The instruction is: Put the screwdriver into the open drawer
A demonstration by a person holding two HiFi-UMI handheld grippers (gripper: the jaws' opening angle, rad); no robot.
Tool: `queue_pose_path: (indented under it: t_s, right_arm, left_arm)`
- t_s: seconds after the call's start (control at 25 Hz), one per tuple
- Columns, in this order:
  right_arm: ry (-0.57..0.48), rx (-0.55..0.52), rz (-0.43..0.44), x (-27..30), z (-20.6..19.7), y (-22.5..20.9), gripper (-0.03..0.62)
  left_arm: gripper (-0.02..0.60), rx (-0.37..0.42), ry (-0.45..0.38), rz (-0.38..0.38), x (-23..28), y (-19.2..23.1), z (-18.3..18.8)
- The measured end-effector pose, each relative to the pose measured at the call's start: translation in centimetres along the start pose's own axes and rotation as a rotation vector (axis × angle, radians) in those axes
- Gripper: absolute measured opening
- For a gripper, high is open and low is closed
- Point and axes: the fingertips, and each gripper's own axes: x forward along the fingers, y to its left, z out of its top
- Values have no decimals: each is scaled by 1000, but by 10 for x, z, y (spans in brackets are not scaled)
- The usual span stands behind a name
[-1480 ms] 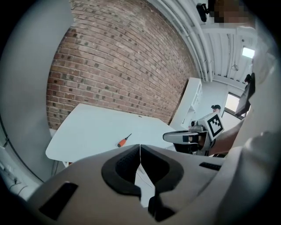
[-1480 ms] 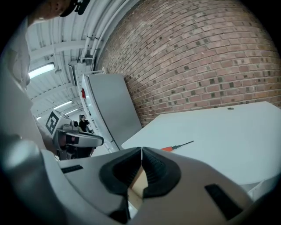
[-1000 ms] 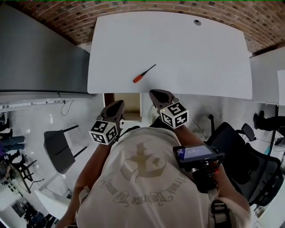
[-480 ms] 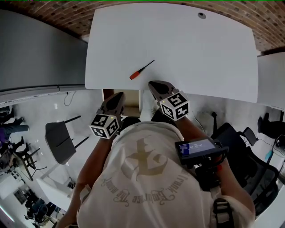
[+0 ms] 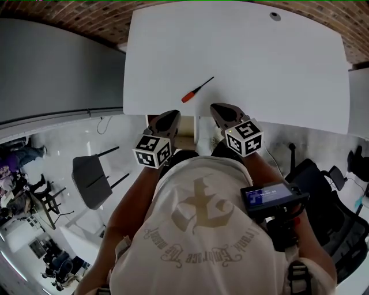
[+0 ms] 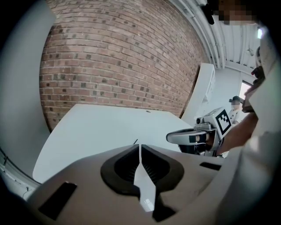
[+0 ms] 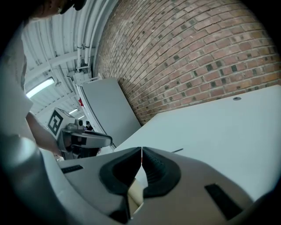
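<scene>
A screwdriver (image 5: 196,90) with a red handle and a dark shaft lies on the white table (image 5: 259,63), near its front edge. My left gripper (image 5: 168,118) is at that edge, just below and left of the screwdriver, shut and empty. My right gripper (image 5: 218,109) reaches slightly over the edge to the screwdriver's right, also shut with nothing in it. Between them, under the tabletop, a tan drawer (image 5: 185,140) stands open. In the left gripper view only the shaft's tip (image 6: 135,142) shows above the closed jaws. The right gripper view shows the shaft (image 7: 177,150) beyond its jaws.
A grey cabinet (image 5: 57,63) stands left of the table and a brick wall (image 5: 86,17) behind it. A black office chair (image 5: 323,190) is at the right, a grey chair (image 5: 89,181) at the lower left. The tabletop has a cable hole (image 5: 275,16) at its far side.
Both grippers have moved forward toward the table's front edge and the screwdriver, still shut. The screwdriver has not moved on the table.
</scene>
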Motion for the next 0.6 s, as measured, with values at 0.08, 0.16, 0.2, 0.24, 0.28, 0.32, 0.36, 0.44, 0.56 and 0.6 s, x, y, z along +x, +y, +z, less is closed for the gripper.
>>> queue_pose_path:
  t_s: [0.08,0.16,0.2,0.24,0.28,0.32,0.36,0.44,0.56,0.6]
  right_arm:
    - [3,10,-3,0,-4,-1,23]
    - [7,15,-7,0,-6,-3,23]
    - [7,20,-11,0,-7,-4,23]
    - [5,26,-14,0,-6,-5,23]
    - [3,32,-16,0,-6,-5,23]
    - [0,35,-17,0,-6,-4,23]
    - [-2,36,-17,0,-7,-3,23]
    - [-5,38,-16,-1,-7,-3,23]
    - [-9,55,-26,-1,-8,-7,23]
    - [-9,60,-31,-2,-8,-8,23]
  left_arm:
    - [21,16,17,-9,7,1,0]
    - [21,33,30,-20,13,1,1]
    - [21,41,37,-25,16,1,1]
    - [23,50,44,-29,18,1,2]
    - [23,57,50,-32,19,1,1]
    - [23,63,57,-34,20,2,1]
    - [25,68,66,-37,22,2,0]
    - [74,74,87,-42,27,5,-3]
    - [119,83,120,-48,36,10,-3]
    - [130,88,130,-51,40,12,-2]
